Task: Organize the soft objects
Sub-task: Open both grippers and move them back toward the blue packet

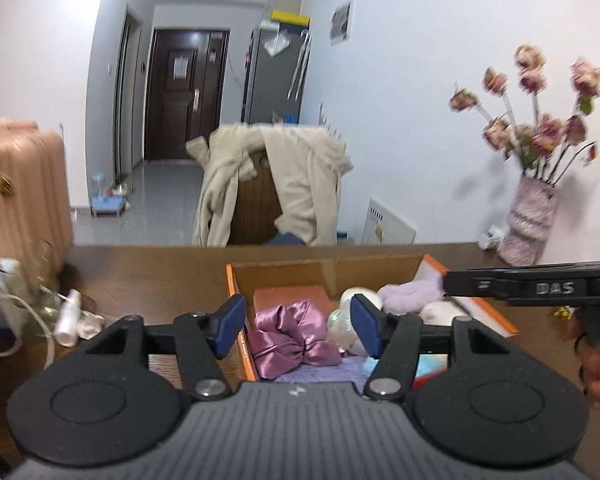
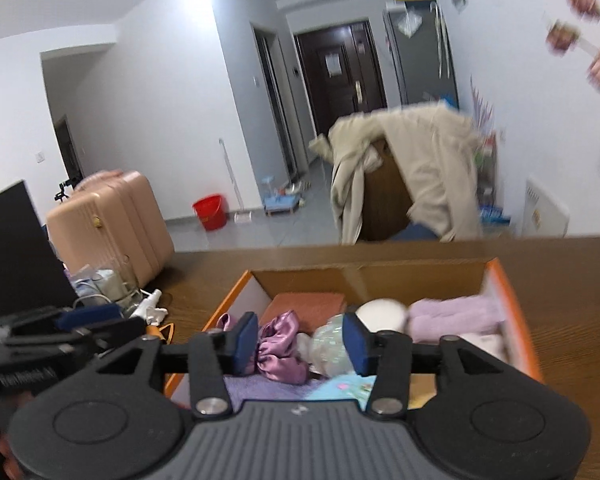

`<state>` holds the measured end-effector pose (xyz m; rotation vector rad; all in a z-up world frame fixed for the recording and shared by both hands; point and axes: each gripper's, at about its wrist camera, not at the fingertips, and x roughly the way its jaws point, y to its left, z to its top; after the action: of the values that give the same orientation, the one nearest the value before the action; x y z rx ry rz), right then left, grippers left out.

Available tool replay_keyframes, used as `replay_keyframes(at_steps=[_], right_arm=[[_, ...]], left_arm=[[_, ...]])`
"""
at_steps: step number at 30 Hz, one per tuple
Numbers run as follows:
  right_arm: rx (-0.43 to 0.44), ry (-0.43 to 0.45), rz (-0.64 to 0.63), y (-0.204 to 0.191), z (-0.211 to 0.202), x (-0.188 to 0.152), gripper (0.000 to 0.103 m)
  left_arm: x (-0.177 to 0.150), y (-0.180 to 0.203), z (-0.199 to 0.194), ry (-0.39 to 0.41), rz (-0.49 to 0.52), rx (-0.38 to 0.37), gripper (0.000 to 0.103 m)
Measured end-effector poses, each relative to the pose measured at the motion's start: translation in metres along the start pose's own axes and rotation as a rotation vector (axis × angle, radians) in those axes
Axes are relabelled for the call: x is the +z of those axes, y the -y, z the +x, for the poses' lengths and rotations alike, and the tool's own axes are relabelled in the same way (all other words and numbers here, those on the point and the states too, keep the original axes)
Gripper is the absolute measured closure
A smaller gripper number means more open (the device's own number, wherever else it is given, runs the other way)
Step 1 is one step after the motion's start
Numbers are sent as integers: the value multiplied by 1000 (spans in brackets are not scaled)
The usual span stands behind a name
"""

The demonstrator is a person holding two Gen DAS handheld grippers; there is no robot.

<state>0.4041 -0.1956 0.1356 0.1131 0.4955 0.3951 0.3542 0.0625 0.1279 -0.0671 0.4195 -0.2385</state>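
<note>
Both grippers' jaws stand released, nothing between them: the left gripper (image 1: 298, 326) and right gripper (image 2: 300, 338) hover over an orange-edged box (image 2: 512, 312) on the brown worktop (image 2: 572, 292). Inside lie a pink satin cloth (image 1: 290, 338), a lilac plush (image 2: 456, 314) and a white ball (image 2: 382, 312).

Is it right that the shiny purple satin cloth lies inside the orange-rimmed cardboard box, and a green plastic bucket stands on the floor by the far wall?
Not quite. The plastic bucket is red, not green, as the right wrist view shows. The shiny purple satin cloth does lie inside the orange-rimmed cardboard box.
</note>
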Motion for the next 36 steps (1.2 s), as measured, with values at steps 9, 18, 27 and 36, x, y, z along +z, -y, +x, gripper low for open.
replay_keyframes(at_steps=[9, 18, 27, 36], right_arm=[[-65, 104, -59, 14, -146, -27, 37], [-90, 130, -135, -1, -241, -129, 15], [-119, 77, -81, -9, -241, -209, 11], [-148, 55, 18, 14, -213, -210, 12]], left_arm=[[-18, 27, -124, 101, -2, -7, 21], [-110, 38, -217, 142, -69, 20, 7], [-151, 30, -221, 56, -166, 13, 5], [-155, 45, -174, -36, -171, -35, 5]])
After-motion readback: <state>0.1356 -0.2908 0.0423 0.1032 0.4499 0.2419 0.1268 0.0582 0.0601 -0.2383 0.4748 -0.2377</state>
